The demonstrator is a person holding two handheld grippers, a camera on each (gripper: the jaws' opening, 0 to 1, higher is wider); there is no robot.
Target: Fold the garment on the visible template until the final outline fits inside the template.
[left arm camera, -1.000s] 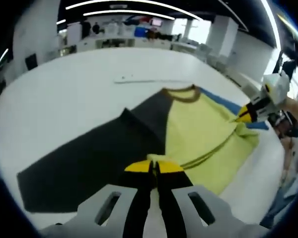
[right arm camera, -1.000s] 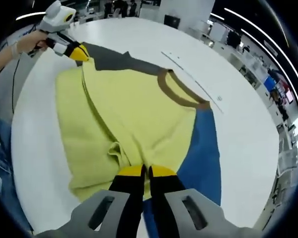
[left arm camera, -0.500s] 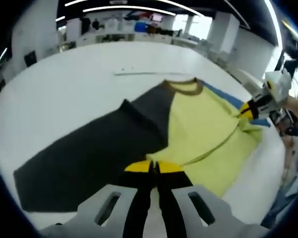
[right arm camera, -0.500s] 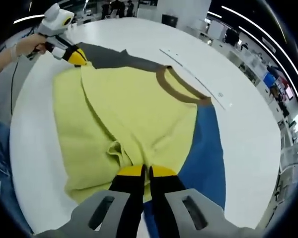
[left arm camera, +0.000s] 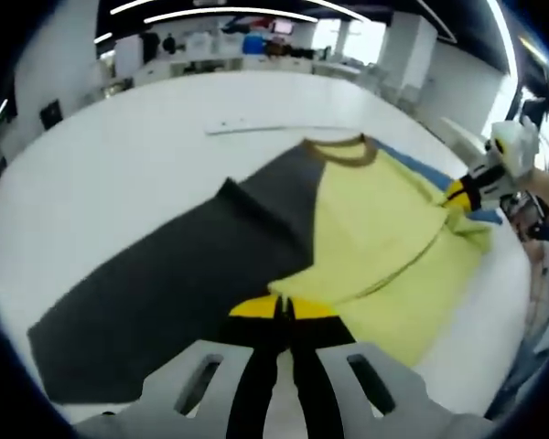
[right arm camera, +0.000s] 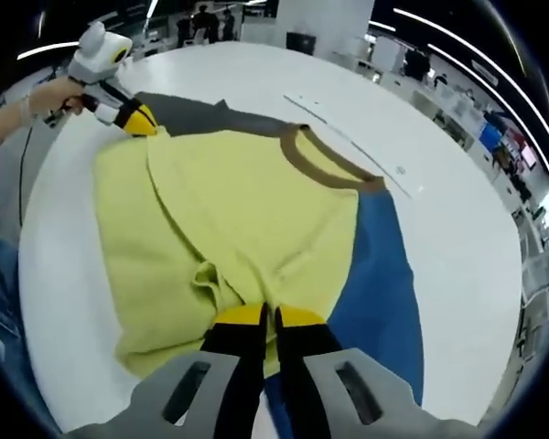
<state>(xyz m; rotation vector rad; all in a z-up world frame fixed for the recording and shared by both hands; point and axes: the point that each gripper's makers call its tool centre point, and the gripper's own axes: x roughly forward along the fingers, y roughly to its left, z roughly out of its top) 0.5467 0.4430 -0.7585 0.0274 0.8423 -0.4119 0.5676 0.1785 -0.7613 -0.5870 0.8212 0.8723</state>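
- I count one shirt (right arm camera: 247, 210), yellow with a brown collar, spread ahead of both grippers.
- My left gripper (left arm camera: 284, 309) is clenched on its hem; my right gripper (right arm camera: 266, 315) is clenched on it too.
- Under it lie one dark sheet (left arm camera: 156, 293) and one blue sheet (right arm camera: 380, 283), on a white table (left arm camera: 119, 174) in an office hall.

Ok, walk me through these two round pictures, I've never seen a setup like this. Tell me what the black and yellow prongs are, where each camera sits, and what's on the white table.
No robot here: a person holds a hand tool with two fingers in each hand, and a fisheye camera rides on each tool, looking along its fingers.

In the left gripper view, the left gripper rises from the bottom, shut on the yellow garment at one edge. The other tool, the right gripper, comes in from the right.

In the right gripper view, that right gripper is shut on the same garment's opposite edge.

On the white table, a dark grey panel and a blue panel lie under the garment, apparently the folding template.
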